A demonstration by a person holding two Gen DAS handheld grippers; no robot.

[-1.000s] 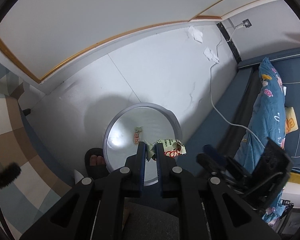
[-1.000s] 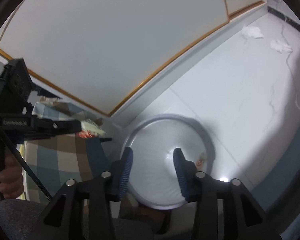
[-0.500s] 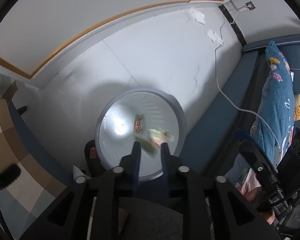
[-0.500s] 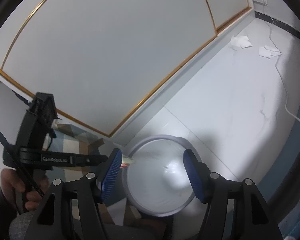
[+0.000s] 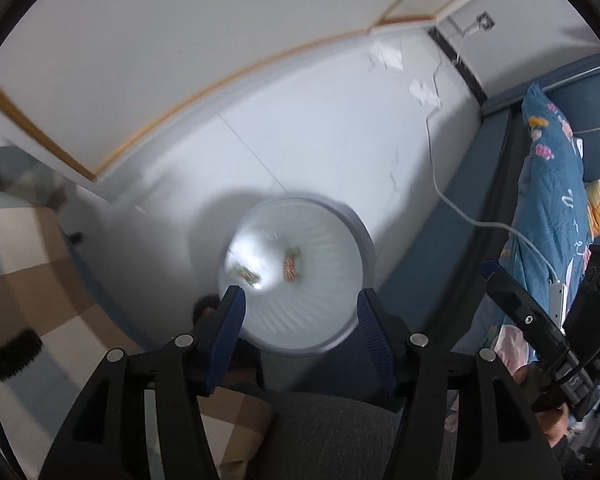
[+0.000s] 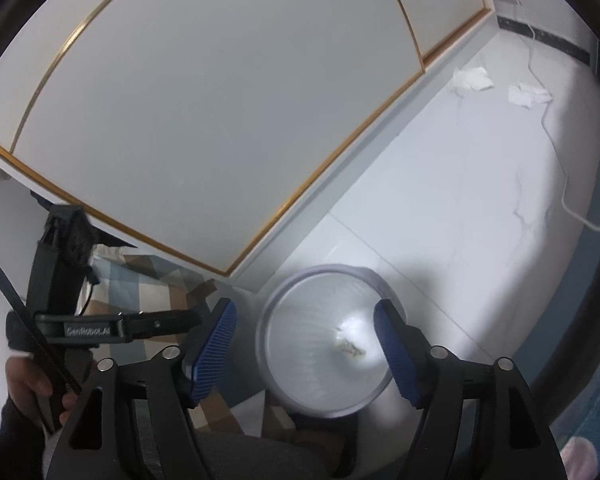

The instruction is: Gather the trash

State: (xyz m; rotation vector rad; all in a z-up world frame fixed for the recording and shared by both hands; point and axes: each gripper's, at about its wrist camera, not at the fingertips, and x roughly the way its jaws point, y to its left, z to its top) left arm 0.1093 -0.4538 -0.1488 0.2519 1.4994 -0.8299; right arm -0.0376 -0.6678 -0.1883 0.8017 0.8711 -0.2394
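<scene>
A round grey-rimmed bin point(image 5: 358, 226) with a pale liner stands on the white floor. Two crumpled green and red wrappers point(image 5: 292, 265) lie inside it, the second one point(image 5: 246, 274) further left. My left gripper point(image 5: 299, 298) hovers over the bin's near side, its jaws opening with nothing between them. In the right wrist view the same bin point(image 6: 328, 269) sits below my right gripper point(image 6: 304, 308), whose jaws are also opening and hold nothing. A wrapper point(image 6: 350, 348) shows at the bin's bottom. The left gripper's black body point(image 6: 88, 326) is at the left, held by a hand.
Two white tissues point(image 5: 388, 56) point(image 5: 422, 92) lie on the floor near the far wall, beside a white cable point(image 5: 460, 208). A blue sofa with a floral blanket point(image 5: 552, 184) is at the right. A checked rug point(image 5: 28, 280) is at the left. A slippered foot point(image 5: 208, 308) is by the bin.
The left gripper let go of the green and red wrapper, which dropped into the bin. Both grippers' jaws widened and both rose a little above the bin.
</scene>
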